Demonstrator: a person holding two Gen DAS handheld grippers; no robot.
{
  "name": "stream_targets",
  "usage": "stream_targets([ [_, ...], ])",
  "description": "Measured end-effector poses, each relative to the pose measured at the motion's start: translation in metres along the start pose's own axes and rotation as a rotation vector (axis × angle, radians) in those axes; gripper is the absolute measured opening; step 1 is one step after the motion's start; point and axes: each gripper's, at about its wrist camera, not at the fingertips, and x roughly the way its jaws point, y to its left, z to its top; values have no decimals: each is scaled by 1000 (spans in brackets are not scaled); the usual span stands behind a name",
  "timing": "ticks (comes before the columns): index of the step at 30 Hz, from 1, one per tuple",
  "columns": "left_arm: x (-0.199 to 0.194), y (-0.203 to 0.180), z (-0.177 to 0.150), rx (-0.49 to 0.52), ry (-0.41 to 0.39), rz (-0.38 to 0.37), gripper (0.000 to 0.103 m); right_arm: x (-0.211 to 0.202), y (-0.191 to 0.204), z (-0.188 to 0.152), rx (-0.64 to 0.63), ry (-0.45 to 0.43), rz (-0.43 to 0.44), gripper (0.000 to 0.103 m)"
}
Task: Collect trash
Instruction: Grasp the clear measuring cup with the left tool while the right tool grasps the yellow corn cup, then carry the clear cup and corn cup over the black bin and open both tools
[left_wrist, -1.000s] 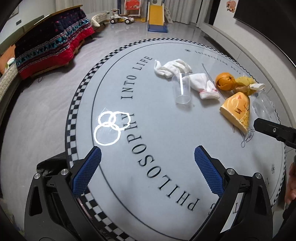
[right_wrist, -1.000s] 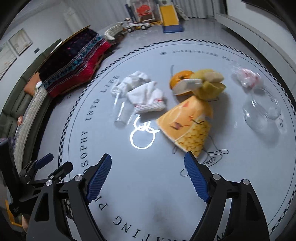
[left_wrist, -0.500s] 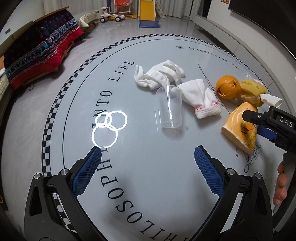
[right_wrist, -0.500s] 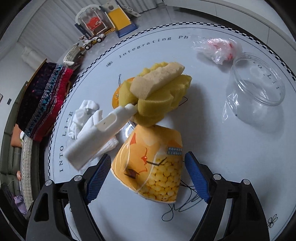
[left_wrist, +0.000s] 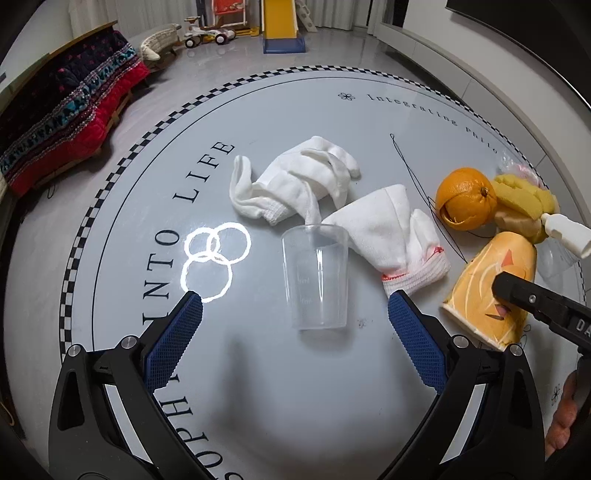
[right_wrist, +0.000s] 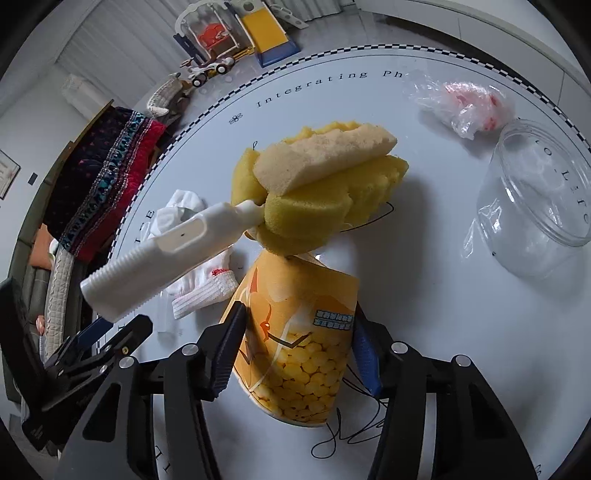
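An orange paper cup (right_wrist: 295, 350) printed with corn lies on its side on the round grey table (right_wrist: 424, 295). My right gripper (right_wrist: 299, 321) straddles it. Its jaws are closing and the blue pads meet the cup's two sides. A yellow sponge brush (right_wrist: 325, 192) with a white handle (right_wrist: 166, 258) rests against the cup's far end. In the left wrist view a clear plastic cup (left_wrist: 316, 280) stands upright just ahead of my left gripper (left_wrist: 294, 299), which is open and empty. The paper cup (left_wrist: 487, 291) and the right gripper's finger (left_wrist: 535, 306) show at the right.
Two white gloves (left_wrist: 295, 181) (left_wrist: 391, 229) lie behind the clear cup, with a part-peeled orange (left_wrist: 466, 199) to their right. A glass jar (right_wrist: 535, 214) and a crumpled plastic bag (right_wrist: 465, 103) sit at the right. A thin black thread (right_wrist: 351, 439) curls by the paper cup.
My left gripper has come closer to the clear cup, jaws unchanged. My right gripper moved in over the paper cup, and its jaws narrowed onto the cup's sides.
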Motion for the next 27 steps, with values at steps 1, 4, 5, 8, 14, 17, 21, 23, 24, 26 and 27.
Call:
stream_targets([
  [1, 3, -1, 2, 3, -1, -1, 96, -3, 0, -1, -11, -4, 0, 54],
  [4, 12, -1, 6, -17, 17, -24, 75, -9, -3, -5, -35, -7, 11, 52],
  [5, 16, 0, 7, -34, 28, -40, 60, -10, -3, -7, -41, -3, 20, 52],
  [8, 24, 3, 7, -65, 38, -53, 39, -11, -3, -9, -44, 5, 42, 50],
  [14, 9, 0, -6, -61, 37, -50, 38, -20, -8, -14, -42, 6, 63, 48],
  [17, -7, 0, -19, -58, 27, -53, 38, -29, -6, -22, -43, 3, 74, 48],
  [21, -31, 3, -40, -46, 7, -46, 38, -42, 4, -36, -56, -6, 93, 48],
  [23, -43, 6, -51, -50, -2, -48, 38, -49, 11, -44, -69, -10, 101, 48],
  [24, -47, 8, -55, -54, -6, -48, 38, -52, 15, -48, -77, -12, 105, 48],
  [26, -59, 14, -67, -63, -17, -45, 38, -57, 23, -55, -92, -13, 112, 48],
  [27, -65, 17, -72, -70, -22, -47, 38, -59, 27, -58, -99, -14, 115, 48],
])
